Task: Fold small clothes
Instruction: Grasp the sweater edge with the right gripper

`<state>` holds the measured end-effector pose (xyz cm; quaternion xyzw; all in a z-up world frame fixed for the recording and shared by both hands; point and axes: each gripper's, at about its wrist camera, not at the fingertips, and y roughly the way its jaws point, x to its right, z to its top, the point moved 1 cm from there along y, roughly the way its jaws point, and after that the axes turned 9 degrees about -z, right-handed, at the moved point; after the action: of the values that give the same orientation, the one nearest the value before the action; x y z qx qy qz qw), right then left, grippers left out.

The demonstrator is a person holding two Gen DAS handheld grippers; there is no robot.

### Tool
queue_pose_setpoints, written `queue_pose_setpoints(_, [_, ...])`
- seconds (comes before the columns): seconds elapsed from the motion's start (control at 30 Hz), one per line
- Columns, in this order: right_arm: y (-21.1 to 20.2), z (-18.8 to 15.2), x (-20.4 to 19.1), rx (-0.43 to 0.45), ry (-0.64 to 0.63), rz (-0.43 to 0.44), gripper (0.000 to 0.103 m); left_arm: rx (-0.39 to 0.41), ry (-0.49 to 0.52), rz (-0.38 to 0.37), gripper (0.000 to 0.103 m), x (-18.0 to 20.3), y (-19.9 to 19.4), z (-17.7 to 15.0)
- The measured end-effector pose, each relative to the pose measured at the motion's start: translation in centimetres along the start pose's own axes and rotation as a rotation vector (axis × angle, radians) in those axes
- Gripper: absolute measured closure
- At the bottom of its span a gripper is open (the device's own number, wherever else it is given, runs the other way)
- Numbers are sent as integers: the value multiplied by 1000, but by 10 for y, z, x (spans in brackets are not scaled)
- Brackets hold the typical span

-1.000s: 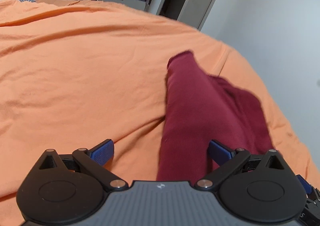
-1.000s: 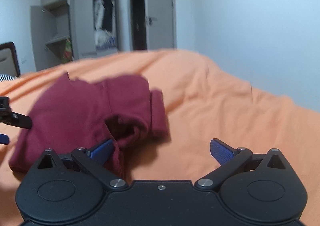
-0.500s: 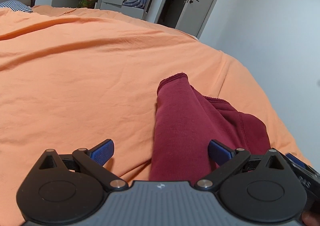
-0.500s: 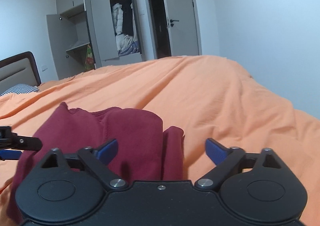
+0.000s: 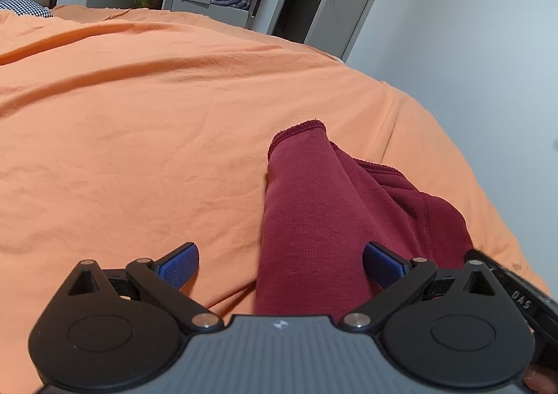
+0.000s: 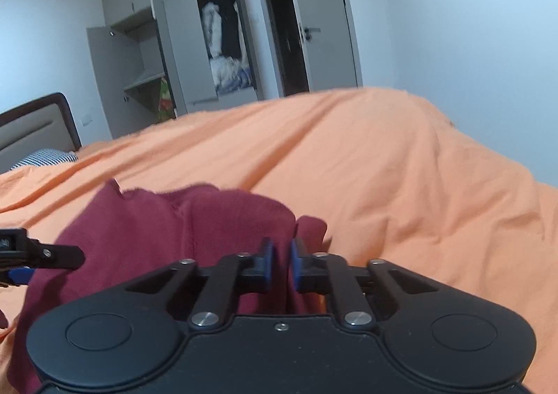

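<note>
A dark red knit garment (image 5: 314, 212) lies bunched on the orange bedsheet (image 5: 139, 136), with one sleeve cuff pointing away from me. My left gripper (image 5: 280, 259) is open, its blue pads wide apart on either side of the near end of the garment. In the right wrist view the same red garment (image 6: 157, 226) lies in front, and my right gripper (image 6: 280, 263) is shut on a fold at its right side. The left gripper's finger (image 6: 52, 256) shows at the left edge there.
The orange bedsheet (image 6: 401, 191) spreads out to the far side and the right. Beyond the bed stand an open wardrobe (image 6: 223, 45) with clothes and an open door (image 6: 324, 31). A headboard (image 6: 35, 129) and a checked pillow (image 6: 42, 157) lie at the left.
My right gripper has gone from open to shut on the right side of the red garment. The left gripper has stayed open, and its view has drawn back a little.
</note>
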<state>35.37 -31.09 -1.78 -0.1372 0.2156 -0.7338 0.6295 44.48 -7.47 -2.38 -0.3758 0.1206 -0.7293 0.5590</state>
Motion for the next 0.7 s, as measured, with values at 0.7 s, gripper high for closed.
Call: queue_pose_setpoints(0.7, [18,-14,-4,-24,-45,-127,98,-11,20,-7,0,-7,22,-13])
